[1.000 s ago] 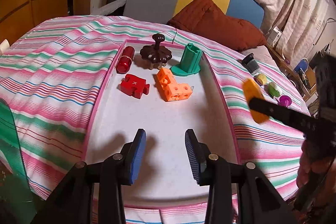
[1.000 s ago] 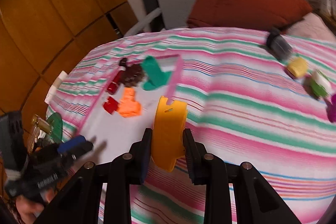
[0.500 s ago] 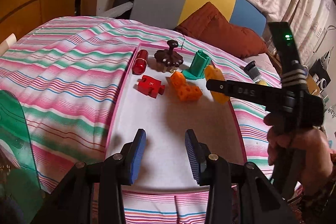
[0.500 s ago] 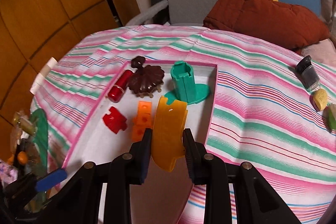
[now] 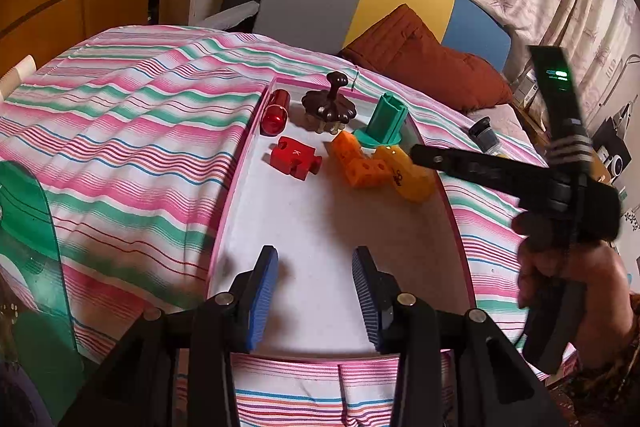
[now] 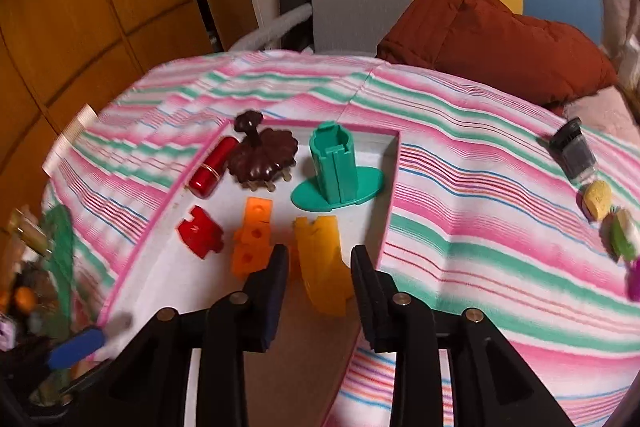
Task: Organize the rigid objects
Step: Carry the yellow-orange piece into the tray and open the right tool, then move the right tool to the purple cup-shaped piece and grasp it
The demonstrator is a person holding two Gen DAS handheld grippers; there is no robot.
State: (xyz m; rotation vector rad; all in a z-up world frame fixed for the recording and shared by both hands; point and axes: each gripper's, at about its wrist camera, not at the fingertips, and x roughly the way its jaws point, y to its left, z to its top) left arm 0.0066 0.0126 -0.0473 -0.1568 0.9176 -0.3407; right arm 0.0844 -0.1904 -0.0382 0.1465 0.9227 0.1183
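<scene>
The right gripper [image 6: 319,277] hangs low over the near right corner of the white tray [image 6: 176,291], its jaws opening. The yellow-orange curved piece [image 6: 325,263] stands between them, and there is a gap on each side, so the pads no longer press it. It sits on the tray floor just beside the orange block [image 6: 251,242], with the green holder [image 6: 335,171] behind it.

Farther back are the dark brown flower-shaped piece [image 6: 262,157], the red cylinder [image 6: 211,167] and the red puzzle piece [image 6: 199,231].

The left gripper [image 5: 315,301] hovers over the tray's near end, jaws spread with nothing between them.

Out on the striped cloth [image 6: 480,187] to the right lie a dark small jar [image 6: 572,149], a yellow piece [image 6: 597,199] and a green piece [image 6: 622,241].
</scene>
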